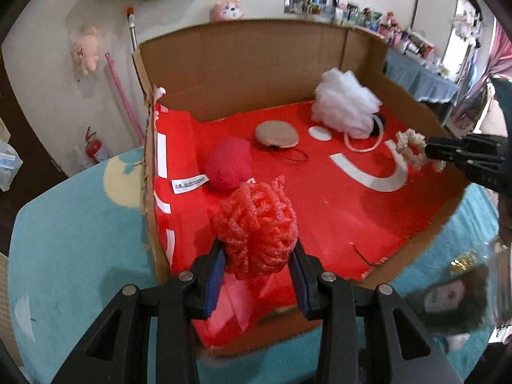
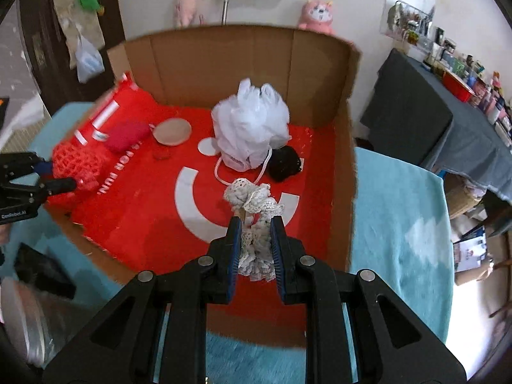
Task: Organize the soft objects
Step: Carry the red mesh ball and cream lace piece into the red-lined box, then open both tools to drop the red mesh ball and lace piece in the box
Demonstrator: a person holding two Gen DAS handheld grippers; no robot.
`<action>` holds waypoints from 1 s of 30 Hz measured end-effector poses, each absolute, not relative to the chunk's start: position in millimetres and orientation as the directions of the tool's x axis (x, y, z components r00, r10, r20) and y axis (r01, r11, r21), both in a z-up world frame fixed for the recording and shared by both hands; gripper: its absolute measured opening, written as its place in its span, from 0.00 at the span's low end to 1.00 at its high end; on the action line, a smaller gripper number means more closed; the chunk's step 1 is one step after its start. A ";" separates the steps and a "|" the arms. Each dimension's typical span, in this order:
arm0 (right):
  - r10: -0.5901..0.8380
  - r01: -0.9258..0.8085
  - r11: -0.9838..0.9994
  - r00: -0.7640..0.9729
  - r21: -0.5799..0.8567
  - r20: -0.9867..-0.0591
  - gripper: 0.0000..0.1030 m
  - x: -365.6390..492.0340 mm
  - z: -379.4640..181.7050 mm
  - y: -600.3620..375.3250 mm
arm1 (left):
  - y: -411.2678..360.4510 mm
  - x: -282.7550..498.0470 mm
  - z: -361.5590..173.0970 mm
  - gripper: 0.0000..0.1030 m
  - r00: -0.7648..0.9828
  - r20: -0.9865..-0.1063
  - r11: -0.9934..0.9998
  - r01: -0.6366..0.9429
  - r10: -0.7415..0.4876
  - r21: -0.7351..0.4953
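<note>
My left gripper (image 1: 257, 252) is shut on a red mesh puff (image 1: 256, 227) and holds it over the near left edge of the cardboard box (image 1: 243, 57); it also shows in the right wrist view (image 2: 76, 163). My right gripper (image 2: 256, 227) is shut on a cream lace scrunchie (image 2: 252, 201) above the box's red floor (image 2: 144, 211); the scrunchie shows at the right in the left wrist view (image 1: 411, 147). Inside the box lie a white bath puff (image 2: 249, 124), a dark pink pompom (image 1: 227, 163), a beige round pad (image 1: 276, 134) and a black soft item (image 2: 284, 163).
The box stands on a teal fluffy cover (image 2: 396, 224). A brown furry toy (image 1: 451, 297) in clear wrap lies at the right of the box. Plush toys (image 2: 316, 12) hang on the wall behind. A cluttered table with a grey cloth (image 2: 432, 121) stands at the right.
</note>
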State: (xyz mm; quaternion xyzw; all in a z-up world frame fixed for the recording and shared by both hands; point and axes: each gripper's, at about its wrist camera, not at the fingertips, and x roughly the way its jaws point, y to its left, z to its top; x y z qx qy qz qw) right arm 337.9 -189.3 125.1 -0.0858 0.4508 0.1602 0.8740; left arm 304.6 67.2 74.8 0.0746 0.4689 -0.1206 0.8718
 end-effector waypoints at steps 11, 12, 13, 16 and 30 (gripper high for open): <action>0.102 -0.353 0.932 0.477 -0.084 -0.873 0.19 370.8 103.3 -176.2 | 56.4 324.2 70.4 0.41 0.526 -0.847 0.962 0.262 -0.078 0.074; 0.095 -0.350 0.932 0.480 -0.091 -0.872 0.19 371.0 103.1 -176.2 | 56.7 325.6 68.6 0.41 0.526 -0.848 0.963 0.259 -0.074 0.076; 0.090 -0.350 0.932 0.478 -0.095 -0.874 0.19 371.5 102.2 -175.9 | 57.1 326.7 66.5 0.41 0.524 -0.849 0.964 0.255 -0.070 0.078; 0.082 -0.351 0.931 0.471 -0.101 -0.878 0.20 370.7 99.4 -171.8 | 54.7 326.0 64.1 0.41 0.537 -0.842 0.961 0.256 -0.048 0.108; 0.065 -0.370 0.921 0.462 -0.126 -0.884 0.25 364.1 96.2 -167.5 | 51.0 319.3 68.2 0.58 0.555 -0.828 0.956 0.276 -0.077 0.096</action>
